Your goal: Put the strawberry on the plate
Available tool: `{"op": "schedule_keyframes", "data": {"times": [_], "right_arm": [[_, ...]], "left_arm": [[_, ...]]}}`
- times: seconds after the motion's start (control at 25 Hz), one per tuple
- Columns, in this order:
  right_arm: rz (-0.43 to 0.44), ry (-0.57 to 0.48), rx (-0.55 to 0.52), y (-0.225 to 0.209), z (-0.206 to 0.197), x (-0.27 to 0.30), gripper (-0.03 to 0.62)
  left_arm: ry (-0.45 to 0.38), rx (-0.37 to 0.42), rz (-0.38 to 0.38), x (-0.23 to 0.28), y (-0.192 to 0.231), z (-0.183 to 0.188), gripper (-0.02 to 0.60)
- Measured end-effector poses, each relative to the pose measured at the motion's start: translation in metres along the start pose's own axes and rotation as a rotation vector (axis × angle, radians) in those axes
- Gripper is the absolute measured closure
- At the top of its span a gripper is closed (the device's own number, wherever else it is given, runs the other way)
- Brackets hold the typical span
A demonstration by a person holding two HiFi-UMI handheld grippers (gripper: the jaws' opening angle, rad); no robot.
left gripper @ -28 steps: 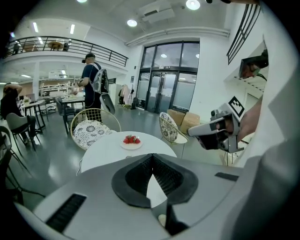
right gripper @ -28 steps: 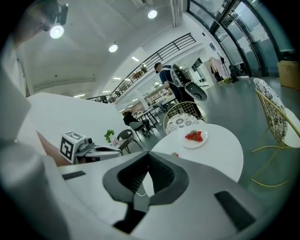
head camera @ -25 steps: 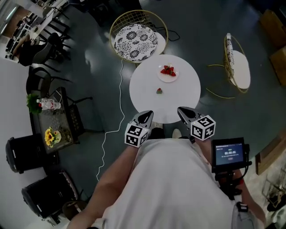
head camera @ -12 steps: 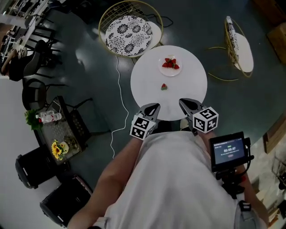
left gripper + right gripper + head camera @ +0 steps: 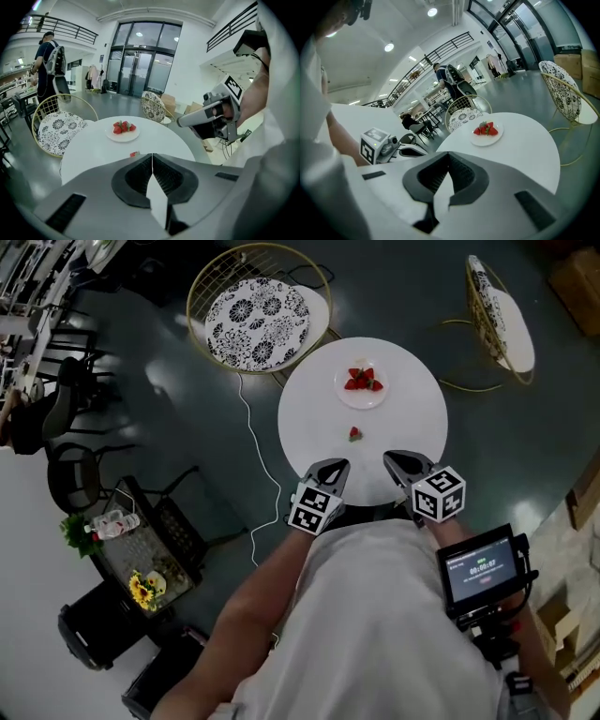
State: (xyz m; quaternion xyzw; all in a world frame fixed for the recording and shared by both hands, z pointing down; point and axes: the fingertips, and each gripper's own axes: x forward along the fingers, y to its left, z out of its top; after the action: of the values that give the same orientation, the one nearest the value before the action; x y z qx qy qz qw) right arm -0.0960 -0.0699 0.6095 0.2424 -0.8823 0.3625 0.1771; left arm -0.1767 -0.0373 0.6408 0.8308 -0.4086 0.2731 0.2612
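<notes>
A round white worktop [image 5: 412, 427] stands on a dark grey-green polished floor [image 5: 187, 409] in a large hall with tall glazed doors and a railed upper gallery. In the head view, a gold wire chair with a black-and-white flowered cushion [image 5: 255, 317] stands off the worktop's 10 o'clock edge. A second gold wire chair with a pale cushion [image 5: 506, 329] stands well apart at 2 o'clock. A thin white cable [image 5: 255, 442] snakes over the floor at 9 o'clock. Further out at 8 o'clock is a small dark side table bearing yellow flowers [image 5: 142, 589].

A small round white plate [image 5: 361, 399] lies on the worktop towards 12 o'clock, holding a cluster of red strawberries with green tops [image 5: 362, 381]. One loose red strawberry [image 5: 355, 434] lies on the bare worktop near its middle, at 6 o'clock from the plate and apart from it.

The left hand-held gripper [image 5: 338, 466] sits over the worktop's 7 o'clock edge. Its jaws are pressed together with nothing between them. The right hand-held gripper [image 5: 390, 459] sits over the 5 o'clock edge. Its jaws also meet at the tips and are empty. Both point towards the loose strawberry, which is near them but untouched. A small black screen unit [image 5: 480, 568] hangs at the person's right side.
</notes>
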Motion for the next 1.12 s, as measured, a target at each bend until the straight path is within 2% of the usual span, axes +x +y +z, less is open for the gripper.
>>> {"op": "schedule_keyframes", "data": {"times": [0.32,1.04,1.12], "right_arm": [[-0.057,-0.037,0.060,-0.011,0.009,0.001,0.586],[-0.135,-0.106,0.191,-0.031,0.004,-0.016,0.586],[-0.142,-0.114,0.204,-0.032,0.000,-0.019,0.586]], "left_arm": [[0.080,0.087,-0.074,0.027,0.012,-0.001,0.572],[0.234,0.204,-0.137,0.067,0.025,0.006,0.570],[0.248,0.215,-0.148,0.071,0.024,0.004,0.538]]}}
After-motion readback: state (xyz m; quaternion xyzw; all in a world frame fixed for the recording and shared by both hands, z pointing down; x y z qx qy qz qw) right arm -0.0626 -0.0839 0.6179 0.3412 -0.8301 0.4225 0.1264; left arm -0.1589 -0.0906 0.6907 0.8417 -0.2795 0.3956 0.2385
